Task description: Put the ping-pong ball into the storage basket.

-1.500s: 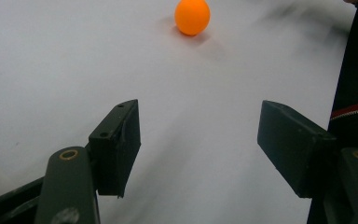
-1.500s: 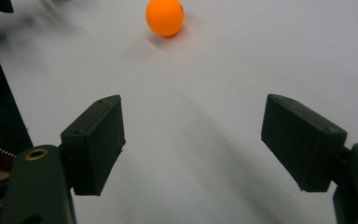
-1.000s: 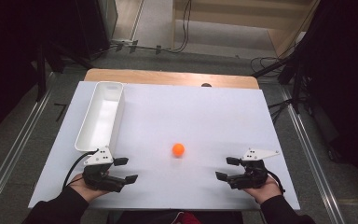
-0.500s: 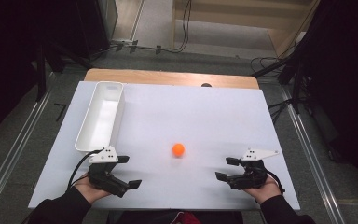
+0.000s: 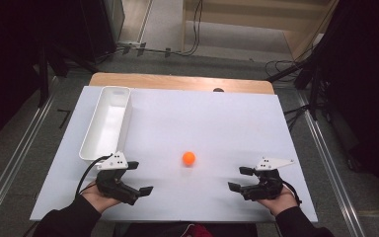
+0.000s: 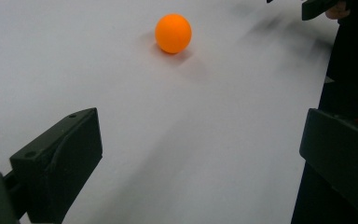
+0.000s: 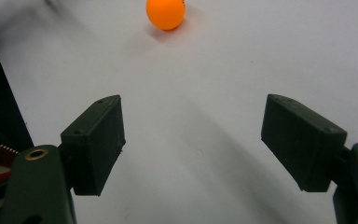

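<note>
An orange ball (image 5: 189,158) rests on the white tabletop (image 5: 217,118), between my two grippers and a little beyond them. My left gripper (image 5: 140,177) lies near the front edge at the left, held in a hand. Its jaws have just been opening and now stand open with nothing between them. In the left gripper view the ball (image 6: 173,32) sits well ahead of the left gripper (image 6: 205,140). My right gripper (image 5: 238,178) is at the front right, open and empty. The ball (image 7: 166,13) lies far beyond the right gripper (image 7: 198,135).
A long white tray (image 5: 107,121) stands empty along the table's left side, just beyond my left gripper. A wooden strip (image 5: 177,81) runs along the far edge. Cables and dark stands sit on the floor around the table.
The left gripper's jaws have spread wider, and that hand has drifted slightly toward the near edge. The right gripper and the ball have stayed put.
</note>
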